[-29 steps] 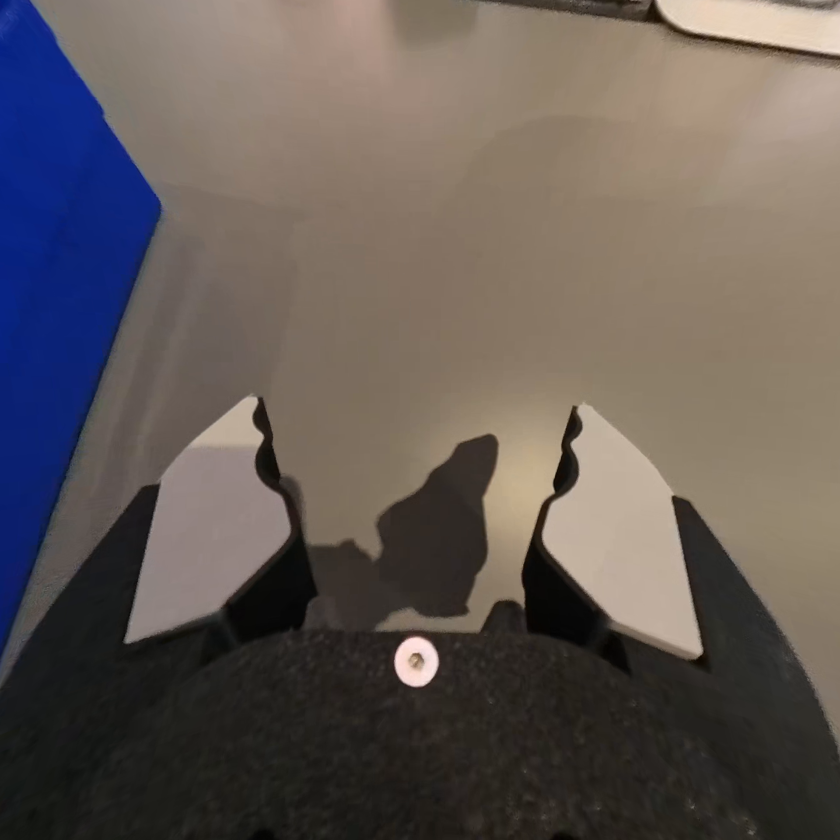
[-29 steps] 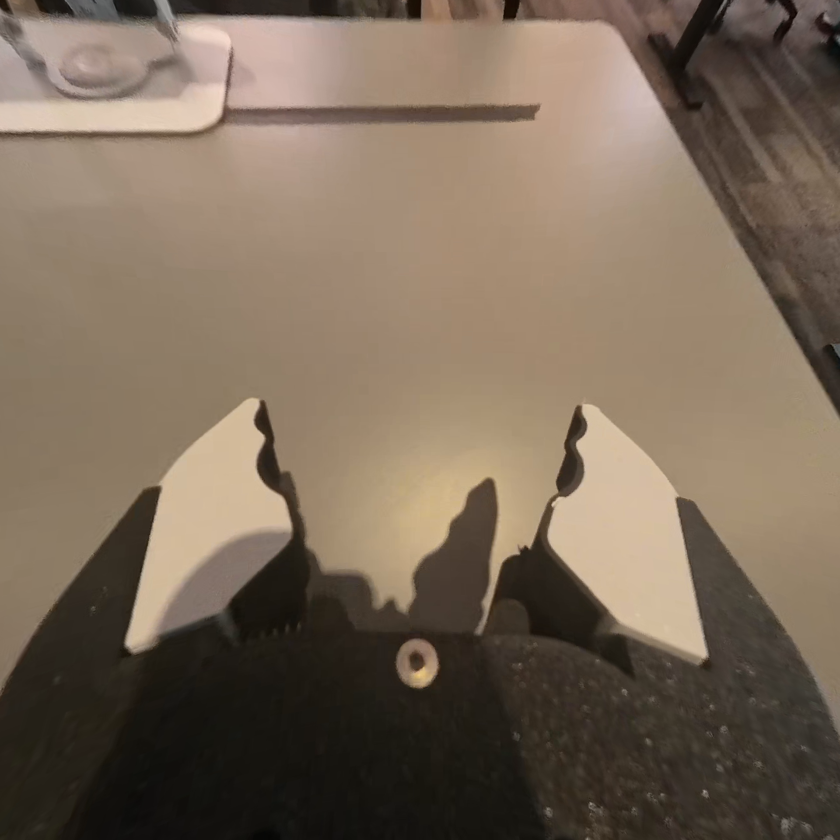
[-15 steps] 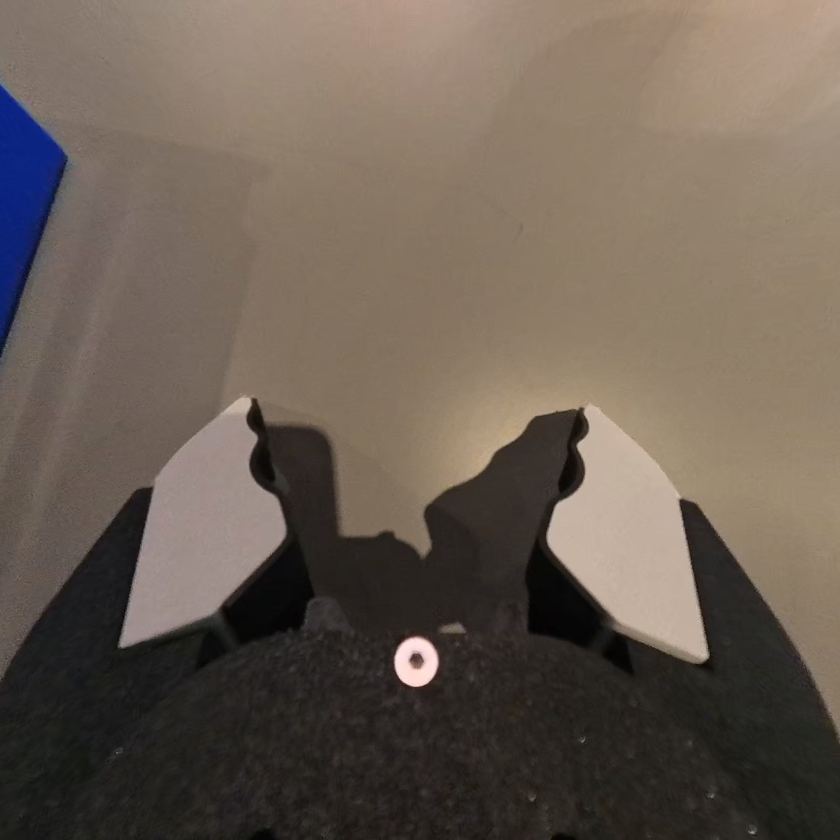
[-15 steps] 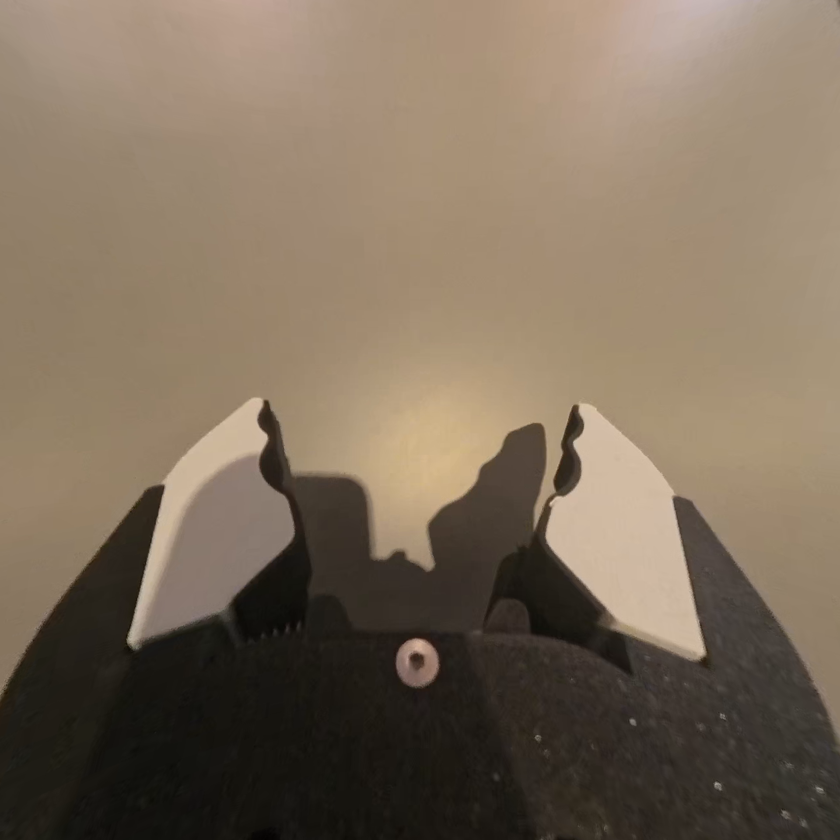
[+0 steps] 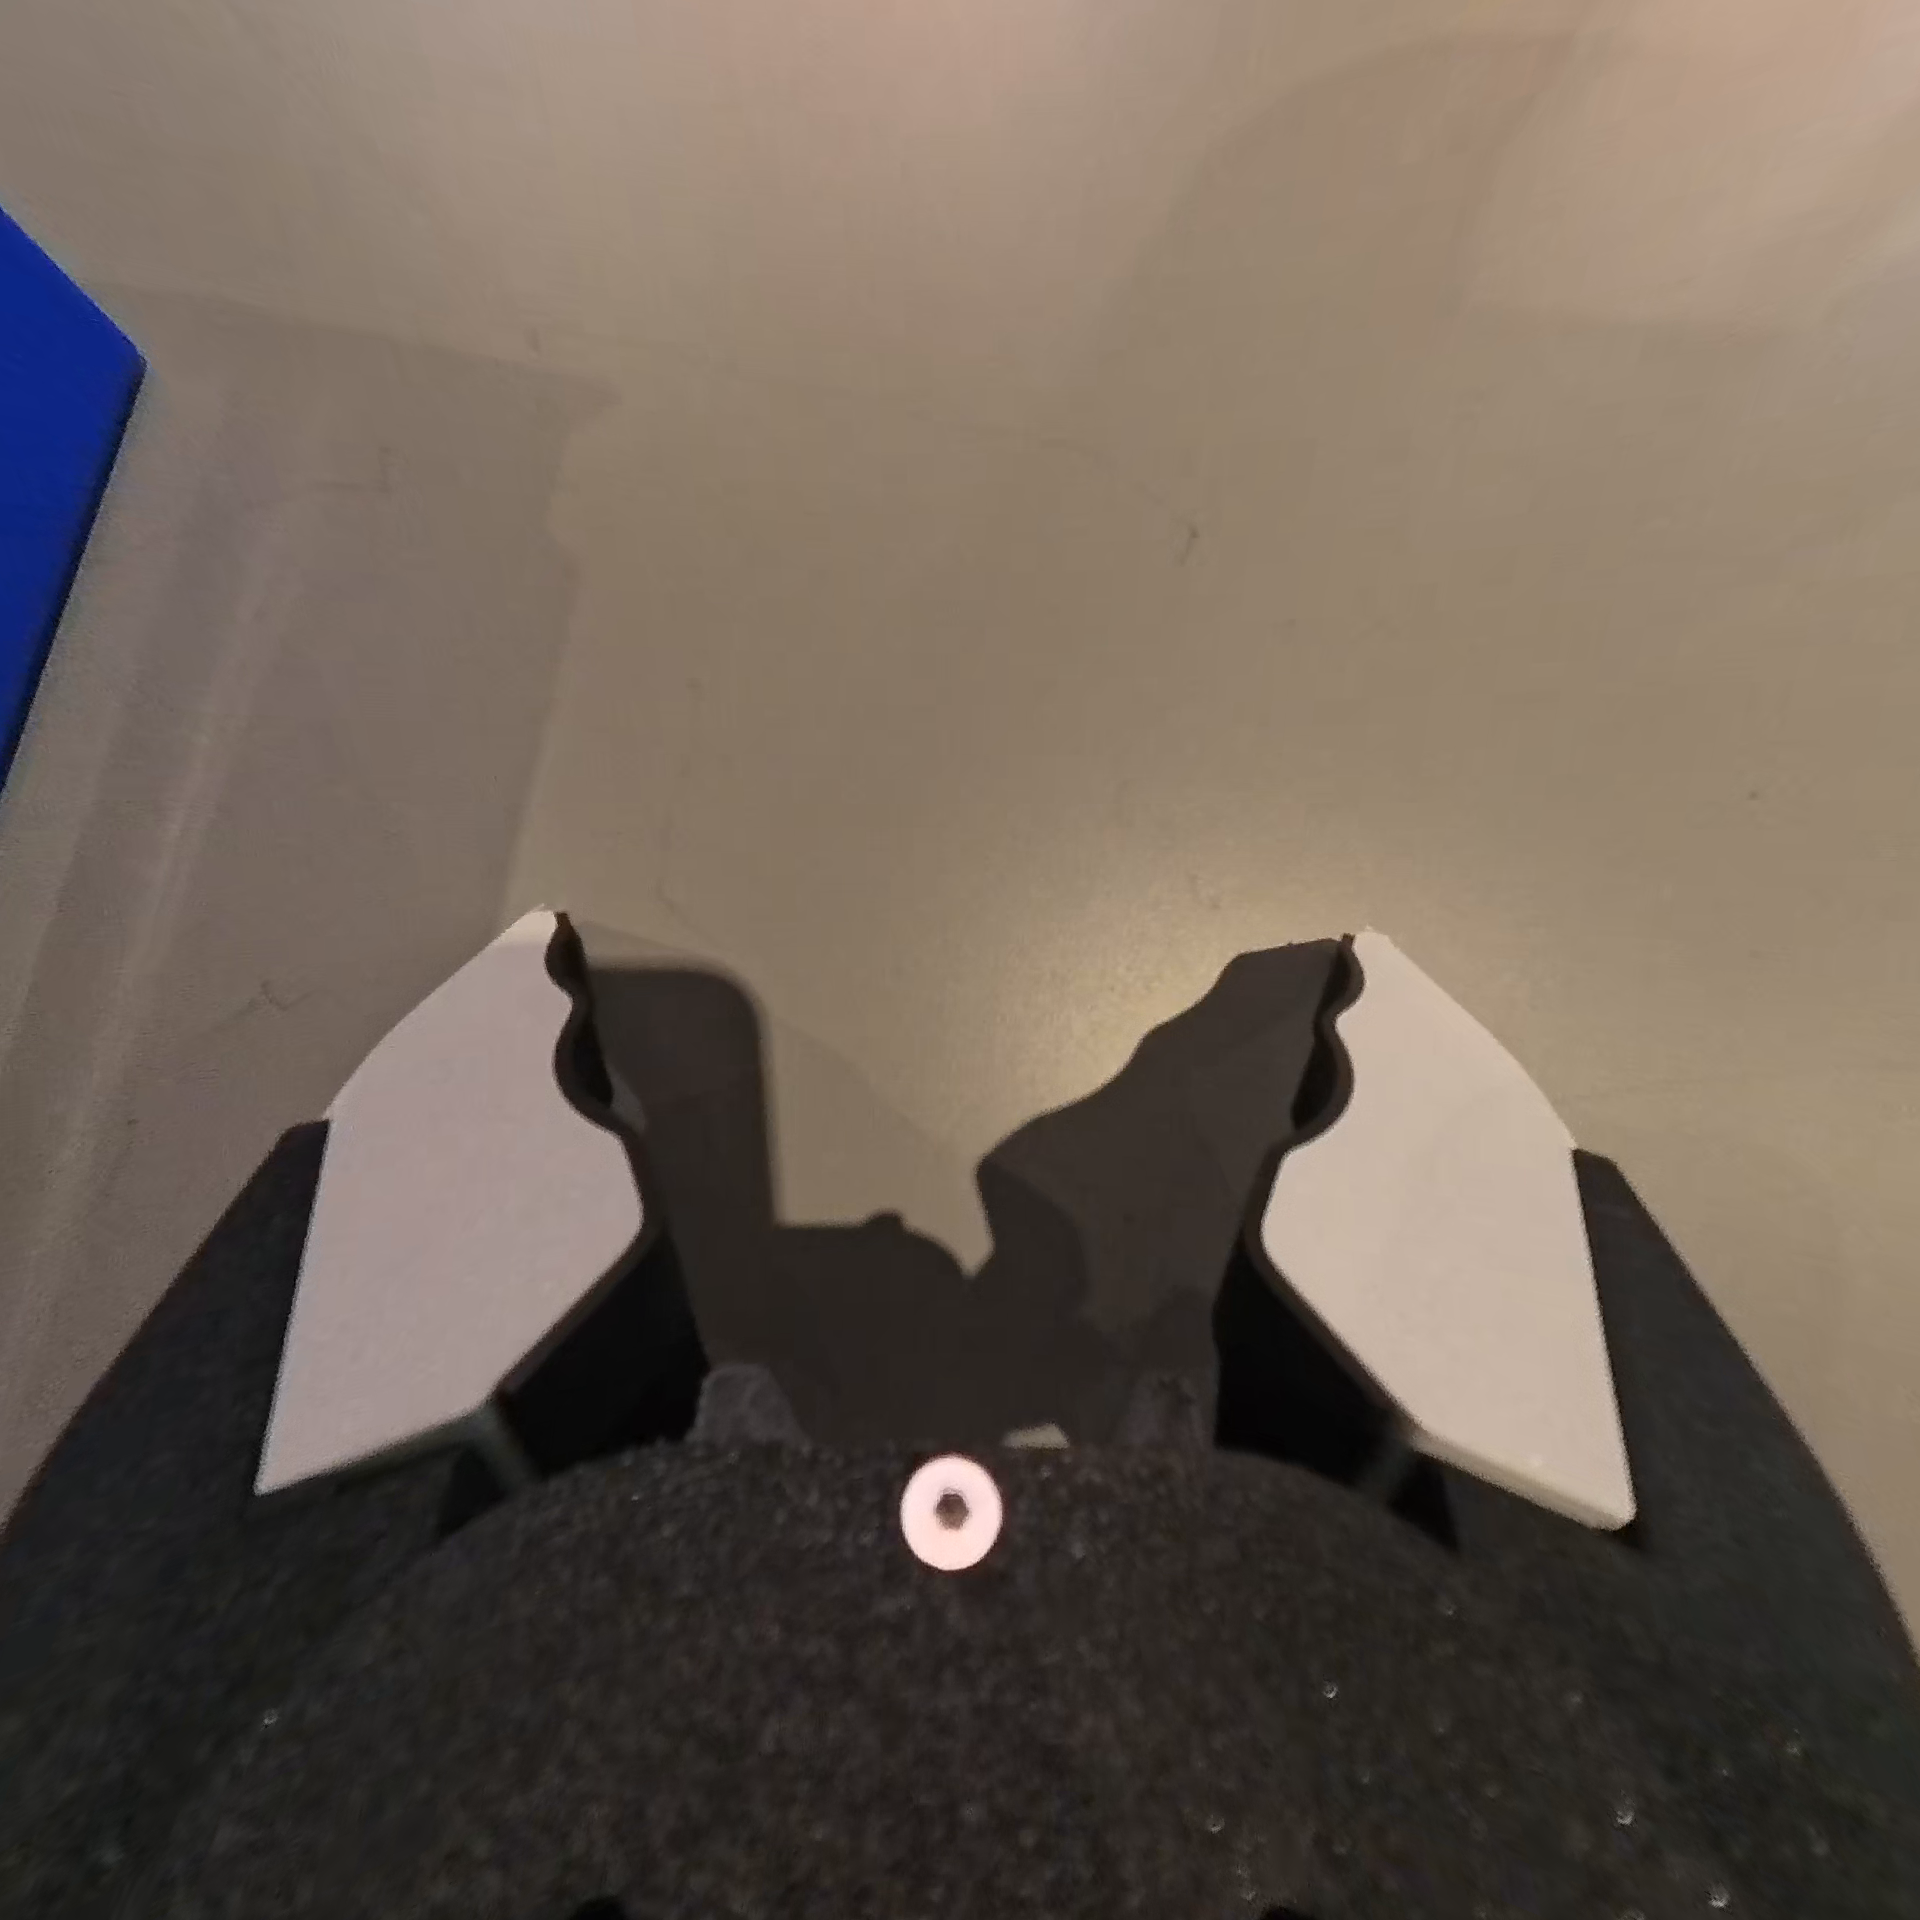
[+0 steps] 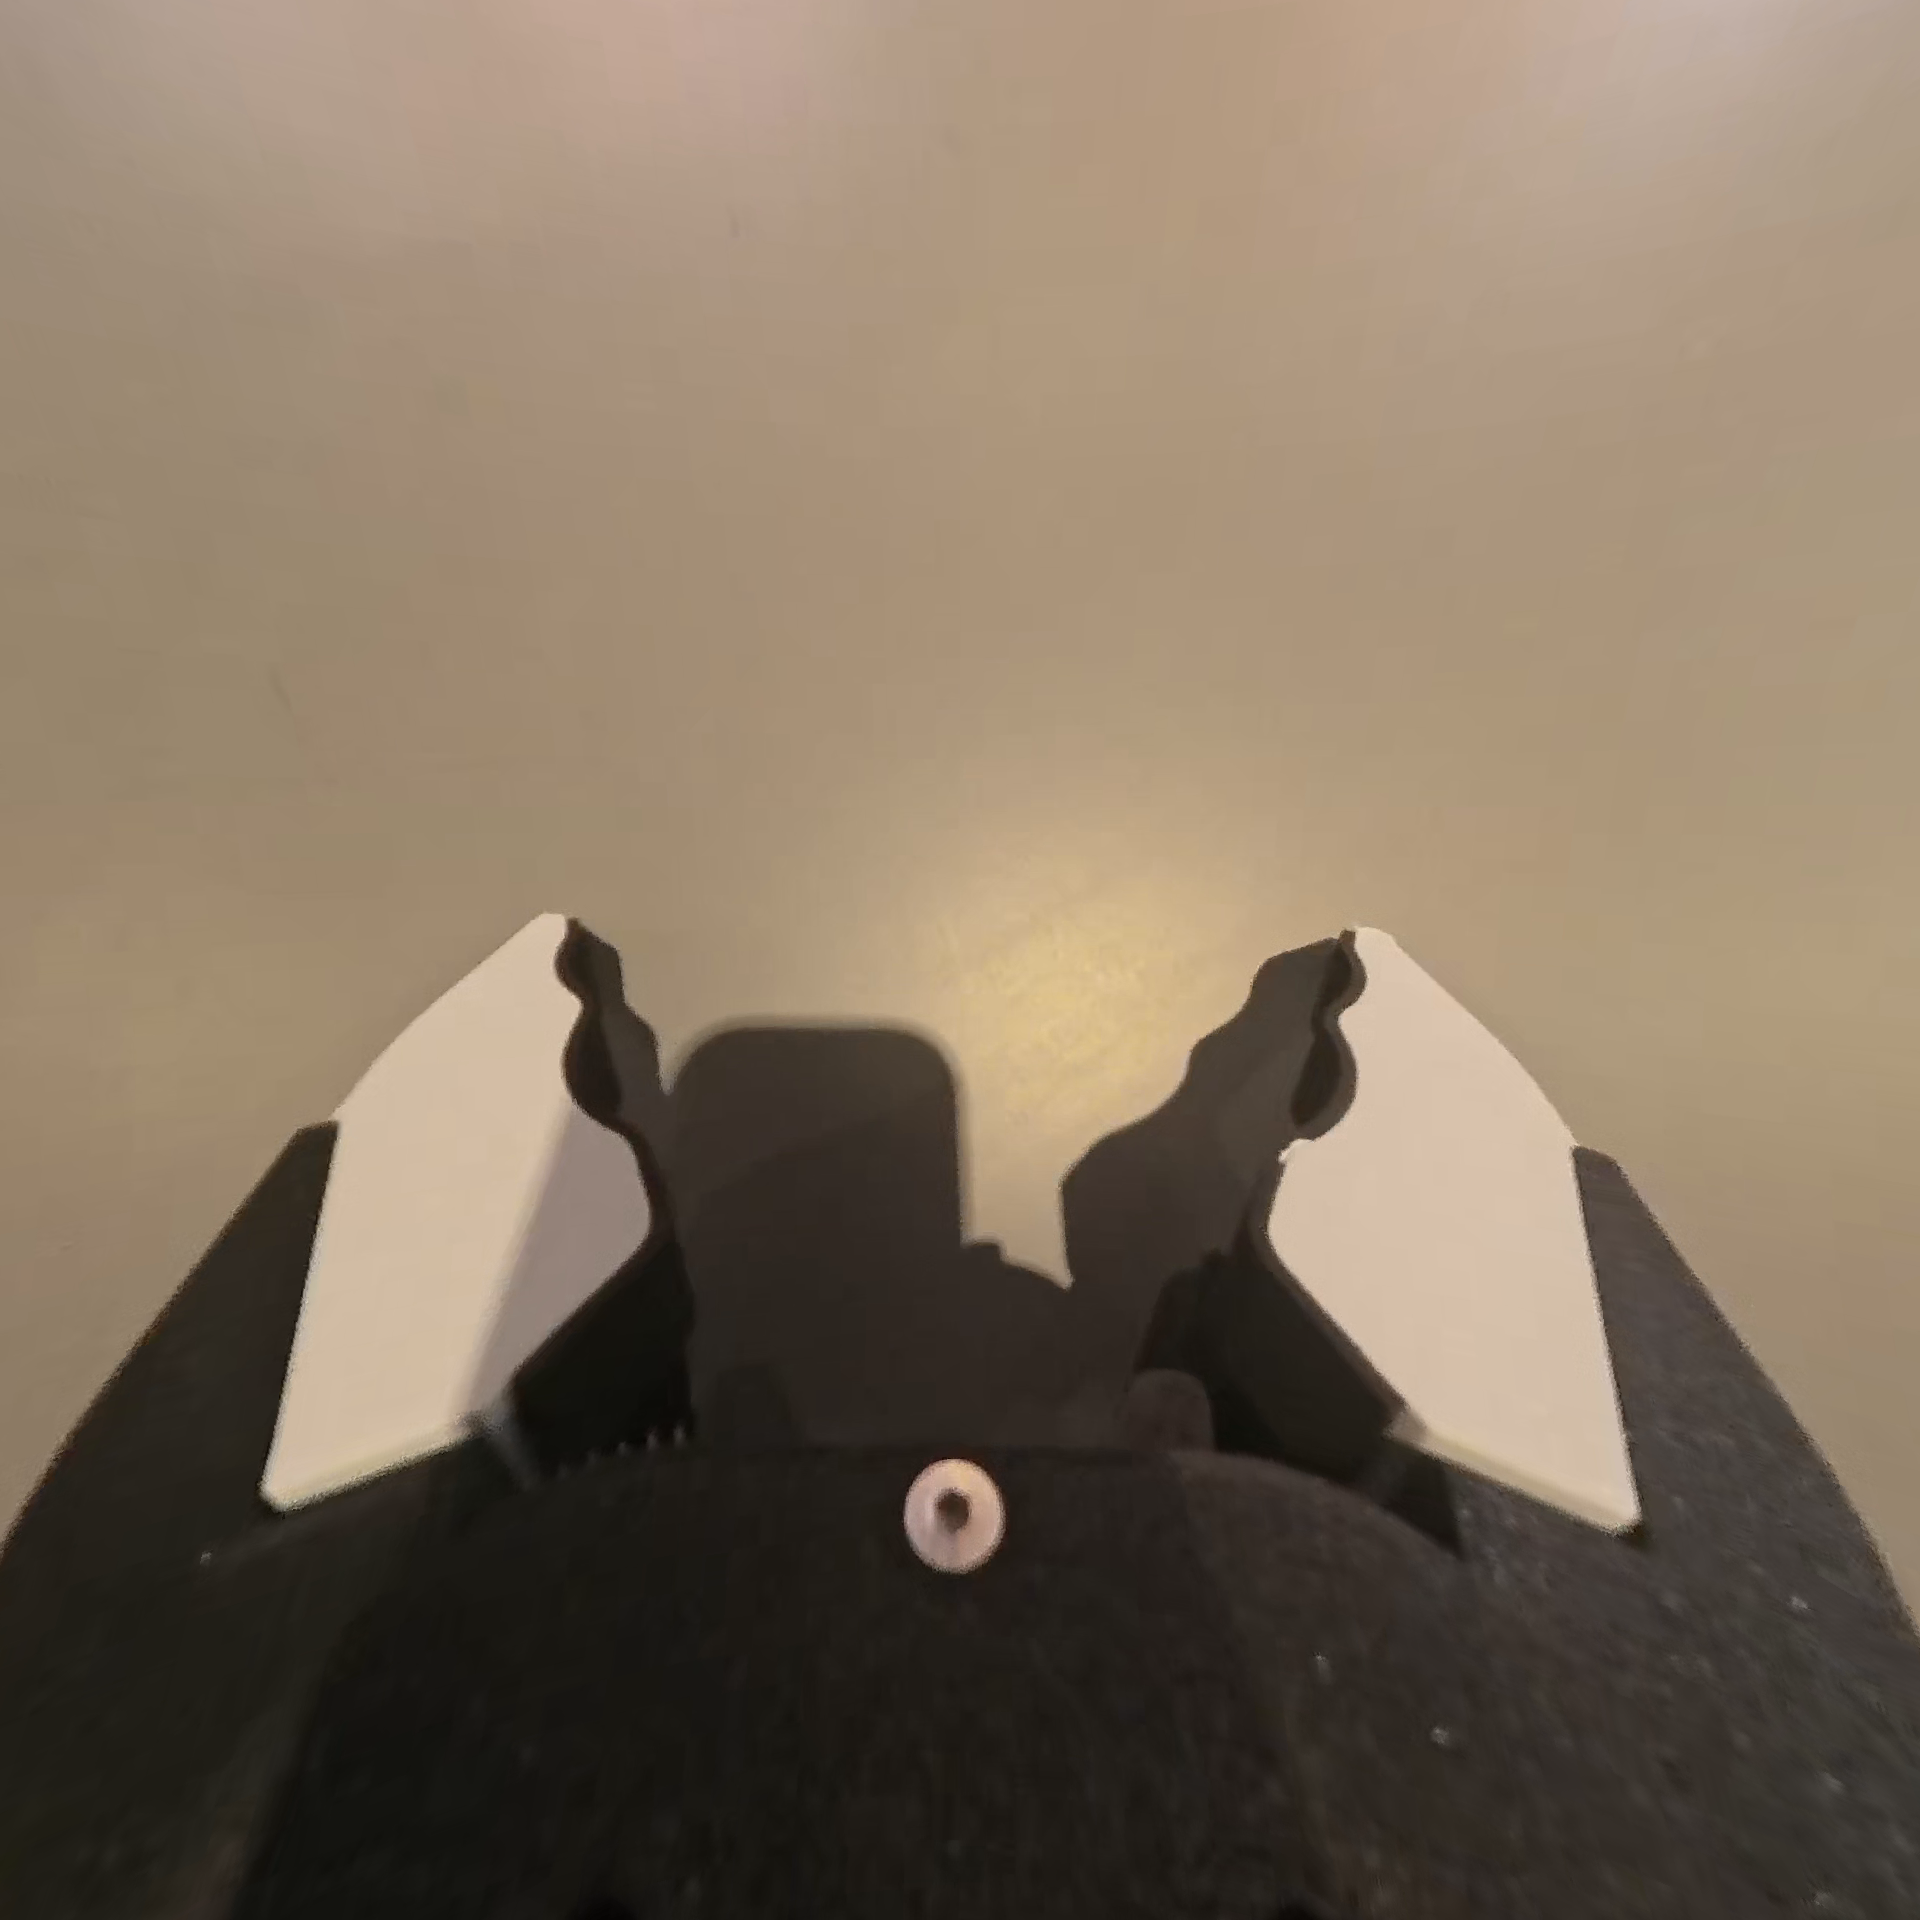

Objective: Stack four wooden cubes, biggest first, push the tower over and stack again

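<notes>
Blue object (image 5: 52,468) sat at far-left edge of left wrist view, kind unclear. Left gripper (image 5: 951,935) spread wide, nothing between jaws, tips close above beige table (image 5: 1039,520), sharp shadow right under them. Right gripper (image 6: 956,935) likewise spread and empty, low over bare table (image 6: 935,416). Wooden cubes out of sight in both views; location unknown. Judgement: both tools held low and open as neutral pose, either parked or ready to grab, no stacking step in hand.
</notes>
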Tool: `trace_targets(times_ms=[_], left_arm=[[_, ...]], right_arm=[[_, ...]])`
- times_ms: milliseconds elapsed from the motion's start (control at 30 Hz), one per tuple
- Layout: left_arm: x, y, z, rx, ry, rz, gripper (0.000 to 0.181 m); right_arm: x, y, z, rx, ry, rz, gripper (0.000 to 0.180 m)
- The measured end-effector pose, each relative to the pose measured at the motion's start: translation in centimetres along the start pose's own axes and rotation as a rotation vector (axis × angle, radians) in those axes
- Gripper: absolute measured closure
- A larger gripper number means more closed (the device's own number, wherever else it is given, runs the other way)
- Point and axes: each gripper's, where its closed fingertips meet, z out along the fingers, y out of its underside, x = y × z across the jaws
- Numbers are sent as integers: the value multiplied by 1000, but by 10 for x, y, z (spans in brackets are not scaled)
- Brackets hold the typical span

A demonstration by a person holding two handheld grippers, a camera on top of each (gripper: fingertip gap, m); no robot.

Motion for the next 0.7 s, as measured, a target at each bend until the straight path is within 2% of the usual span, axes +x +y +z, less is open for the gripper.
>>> trace_targets(times_ms=[33,700], left_arm=[[0,0,0,0,0,0,51],[0,0,0,0,1,1,51]], right_arm=[[0,0,0,0,0,0,52],[-1,0,1,-3,-3,-4,49]])
